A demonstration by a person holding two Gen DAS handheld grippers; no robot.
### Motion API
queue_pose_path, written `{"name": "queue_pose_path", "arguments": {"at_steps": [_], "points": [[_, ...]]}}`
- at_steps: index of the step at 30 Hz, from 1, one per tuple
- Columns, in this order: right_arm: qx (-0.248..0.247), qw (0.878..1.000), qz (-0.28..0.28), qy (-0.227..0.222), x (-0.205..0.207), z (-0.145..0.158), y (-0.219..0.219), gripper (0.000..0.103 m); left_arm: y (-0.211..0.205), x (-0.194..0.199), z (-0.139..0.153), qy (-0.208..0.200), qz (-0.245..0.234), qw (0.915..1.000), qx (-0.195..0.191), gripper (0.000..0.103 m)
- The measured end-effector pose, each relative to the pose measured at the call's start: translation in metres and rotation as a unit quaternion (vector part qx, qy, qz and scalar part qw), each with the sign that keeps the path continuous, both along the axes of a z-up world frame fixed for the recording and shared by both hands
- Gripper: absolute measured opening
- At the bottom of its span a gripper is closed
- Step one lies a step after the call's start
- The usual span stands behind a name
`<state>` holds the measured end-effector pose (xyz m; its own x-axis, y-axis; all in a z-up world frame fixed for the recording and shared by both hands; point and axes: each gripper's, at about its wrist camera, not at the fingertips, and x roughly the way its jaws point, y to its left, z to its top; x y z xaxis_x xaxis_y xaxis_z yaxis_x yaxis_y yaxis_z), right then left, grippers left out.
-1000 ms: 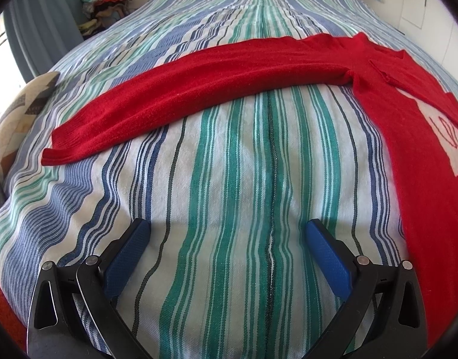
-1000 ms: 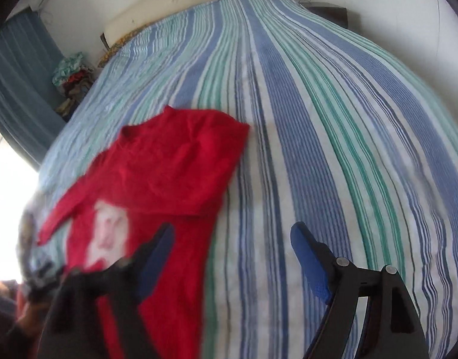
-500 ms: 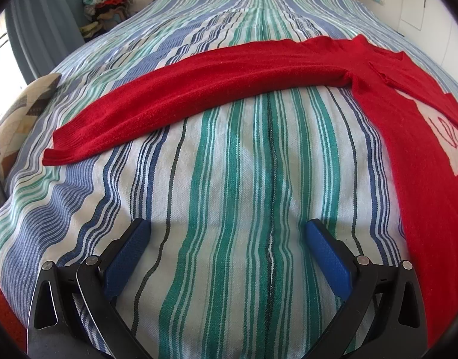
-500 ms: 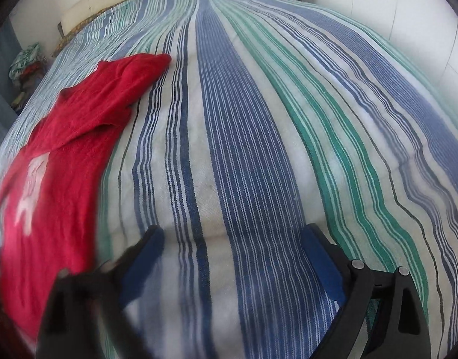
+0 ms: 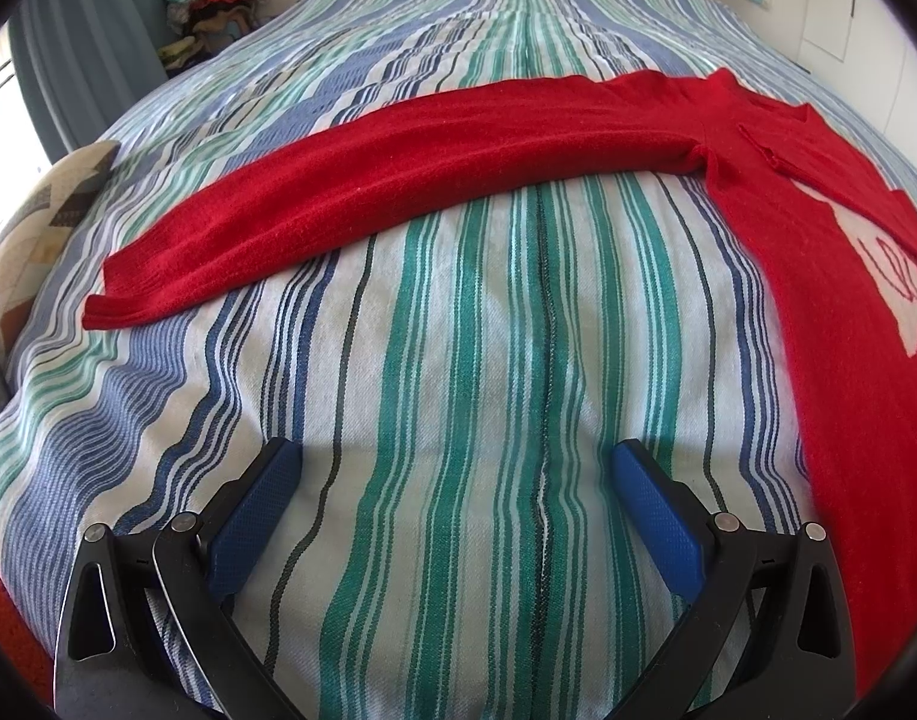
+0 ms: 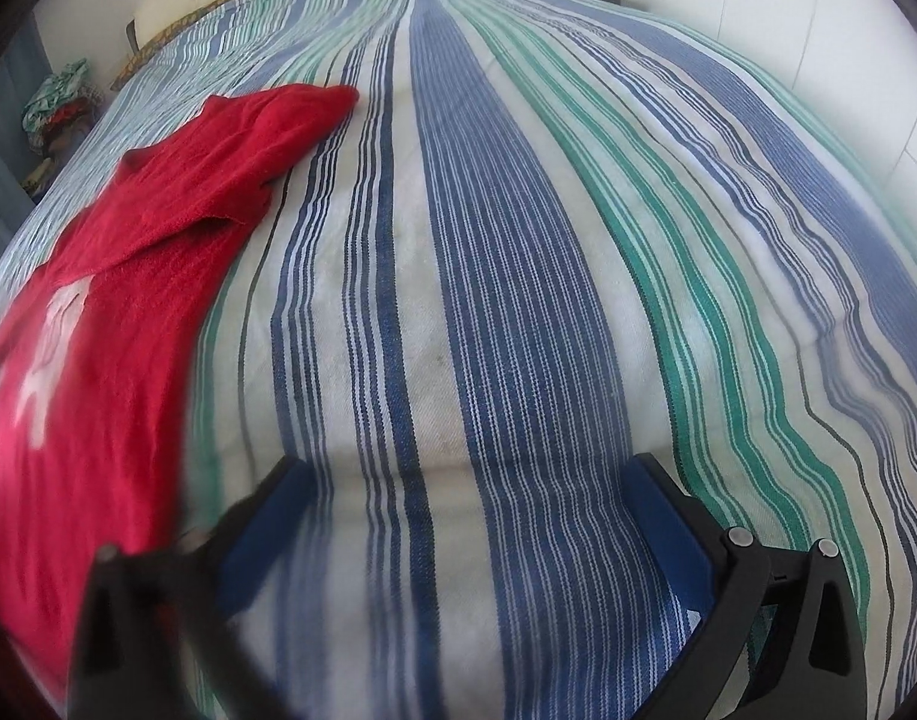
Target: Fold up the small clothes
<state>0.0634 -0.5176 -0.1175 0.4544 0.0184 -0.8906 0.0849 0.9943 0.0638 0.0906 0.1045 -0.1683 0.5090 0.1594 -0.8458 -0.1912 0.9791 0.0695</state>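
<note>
Left wrist view: a red knitted long-sleeved sweater (image 5: 818, 276) with a pale figure on its front lies flat on the bed's blue, green and white striped cover (image 5: 458, 360); one long sleeve (image 5: 368, 192) stretches away from the sweater's body to the left, its cuff far from the body; the knit looks soft, light and limp, so it should drape and stretch rather than hold a crease, and the cuff or the hem corners seem the best places to pinch; the left gripper (image 5: 452, 468) points steeply down at bare cover beside the sweater's body, its blue-padded fingers (image 5: 254, 504) spread wide, holding nothing.

Right wrist view: the sweater (image 6: 98, 312) lies to the left, its other sleeve (image 6: 248, 138) already folded over the chest; the right gripper (image 6: 464, 480), tilted steeply down over bare cover just beside the sweater's edge, has just been opening its fingers (image 6: 668, 528) to full width; nothing is between them.
</note>
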Motion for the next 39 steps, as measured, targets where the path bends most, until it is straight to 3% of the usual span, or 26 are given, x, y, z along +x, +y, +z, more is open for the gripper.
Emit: {"name": "queue_pose_path", "arguments": {"at_steps": [10,19,24,26,29,30,33,34,38,39], "points": [[-0.002,1.0,0.0,-0.001,-0.001,0.0,0.001,0.103,0.008,0.008,0.005,0.033,-0.009,0.9991,-0.027,0.102],[-0.004,1.0,0.0,-0.002,0.0,-0.001,0.001,0.103,0.04,-0.002,0.028,0.017,0.026,0.9892,-0.143,0.101],[-0.002,1.0,0.001,-0.002,0.0,-0.001,0.001,0.103,0.106,-0.006,0.071,-0.056,0.095,0.9707,-0.214,0.101],[-0.001,1.0,0.001,-0.002,0.0,-0.001,0.001,0.103,0.153,-0.011,0.08,-0.085,0.159,0.947,-0.266,0.101],[-0.001,1.0,0.0,-0.001,0.001,-0.001,0.001,0.103,0.213,-0.016,0.067,-0.087,0.24,0.8993,-0.355,0.1],[-0.001,1.0,0.0,-0.001,0.0,-0.001,0.001,0.103,0.224,-0.015,0.059,-0.074,0.253,0.8921,-0.367,0.098],[-0.003,1.0,0.0,-0.002,0.0,-0.001,0.001,0.103,0.235,-0.006,0.038,-0.028,0.267,0.8954,-0.355,0.083],[-0.003,1.0,0.0,-0.002,0.0,-0.001,0.001,0.103,0.234,-0.004,0.03,-0.016,0.27,0.8957,-0.353,0.082],[-0.003,1.0,0.0,-0.002,0.0,-0.001,0.001,0.103,0.229,0.008,0.017,-0.016,0.273,0.8979,-0.345,0.069],[-0.003,1.0,0.0,-0.002,0.0,-0.001,0.001,0.103,0.23,0.011,0.016,-0.021,0.271,0.8976,-0.347,0.06]]}}
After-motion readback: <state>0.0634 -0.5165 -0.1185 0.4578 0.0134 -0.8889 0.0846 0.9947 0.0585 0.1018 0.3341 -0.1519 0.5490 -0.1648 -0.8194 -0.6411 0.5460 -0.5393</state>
